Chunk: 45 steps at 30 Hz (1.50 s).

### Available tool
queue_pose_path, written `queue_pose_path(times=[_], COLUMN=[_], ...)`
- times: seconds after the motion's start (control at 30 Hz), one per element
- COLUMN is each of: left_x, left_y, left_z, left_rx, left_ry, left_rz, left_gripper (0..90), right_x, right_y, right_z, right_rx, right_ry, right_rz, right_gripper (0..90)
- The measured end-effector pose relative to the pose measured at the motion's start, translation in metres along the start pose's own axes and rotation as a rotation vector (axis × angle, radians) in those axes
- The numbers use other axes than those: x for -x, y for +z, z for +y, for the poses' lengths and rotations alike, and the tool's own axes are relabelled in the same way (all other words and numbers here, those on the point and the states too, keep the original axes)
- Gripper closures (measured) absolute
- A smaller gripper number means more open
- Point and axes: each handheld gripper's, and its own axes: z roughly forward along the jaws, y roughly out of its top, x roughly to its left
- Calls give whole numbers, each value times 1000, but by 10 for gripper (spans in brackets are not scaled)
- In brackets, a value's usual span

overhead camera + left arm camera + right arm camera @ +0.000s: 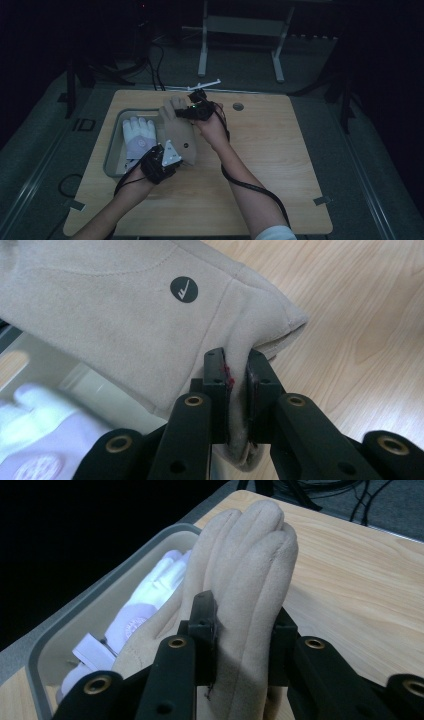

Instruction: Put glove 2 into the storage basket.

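Left gripper (pixel 167 156): beside the tray (pixel 113 145), jaws clamped on the beige glove (pixel 181 134) cuff.
Right gripper (pixel 192 111): beyond the tray, jaws clamped on the glove's fingers.

Left claw (pixel 172 156) is carried on a forearm entering from the bottom left, jaws pinched tight on a beige glove (pixel 180 135) at its cuff corner. Right claw (pixel 192 111) is reached forward on an extended forearm, jaws clamped across the glove's fingers. Both wrists are held raised.
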Motion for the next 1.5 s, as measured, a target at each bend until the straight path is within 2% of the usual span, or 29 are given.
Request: queue_pose_path(times=[0.17, 0.2, 0.43, 0.6, 0.83, 0.9, 1.03, 1.2, 1.4, 1.5], left_x=[-6, -11, -25, -33, -40, -42, -44, -47, -51, -53], left_y=[-6, -13, -28, -37, -41, -40, -34, -29, -23, -19], left_z=[-7, -13, -31, -47, -62, -66, -71, -71, -72, -73], left_rx=[-3, -9, -34, -55, -80, -80, -104, -113, -133, -143], left_ry=[-18, -30, -60, -88, -125, -136, -145, -165, -162, -165], left_rz=[16, 32, 67, 81, 80, 63, 58, 41, 30, 22], left_gripper=[826, 826, 826, 826, 825, 825, 825, 824, 823, 823], right_x=[-8, -11, -32, -48, -64, -66, -64, -63, -59, -60], right_y=[11, 17, 46, 67, 94, 102, 115, 130, 146, 150], right_z=[6, 9, 22, 26, 28, 26, 20, 15, 10, 10], right_rx=[0, -4, -21, -33, -69, -81, -101, -141, -184, -187], right_ry=[-8, -10, -39, -54, -82, -85, -71, -73, -72, -85], right_rz=[16, 23, 62, 89, 97, 98, 93, 69, 49, 41], right_gripper=[724, 724, 724, 724, 724, 725, 725, 725, 720, 719])
